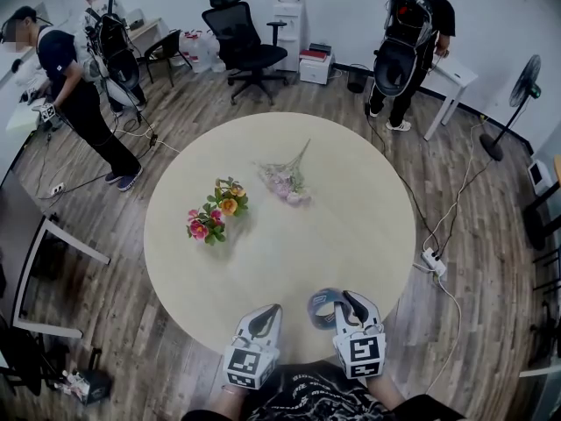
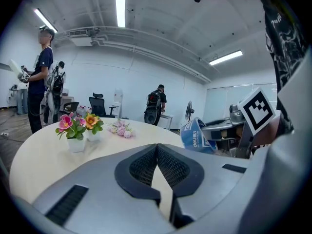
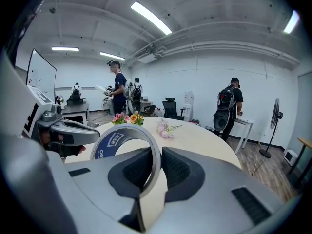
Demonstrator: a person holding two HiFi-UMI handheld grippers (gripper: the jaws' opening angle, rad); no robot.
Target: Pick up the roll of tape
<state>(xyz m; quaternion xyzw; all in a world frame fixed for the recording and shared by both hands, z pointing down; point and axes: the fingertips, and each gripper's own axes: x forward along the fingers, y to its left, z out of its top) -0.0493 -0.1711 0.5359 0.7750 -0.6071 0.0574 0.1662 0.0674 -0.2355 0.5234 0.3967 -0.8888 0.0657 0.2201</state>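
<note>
Pinching a thin blue-faced roll of tape (image 3: 108, 144): right hand-held gripper (image 3: 155, 172) — left hand-held gripper (image 2: 157, 165) closed (empty).

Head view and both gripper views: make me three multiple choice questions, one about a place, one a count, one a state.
1. Where is the roll of tape? A on the floor; B between the right gripper's jaws; C on a chair.
2. How many flower bunches are on the table? A one; B two; C four.
3. How does the left gripper stand? A wide open; B shut on flowers; C shut, empty.

Answers: B, the pads pinch its band; B, a colourful bunch and a pale pink bunch; C, its jaws meet with nothing between.
</note>
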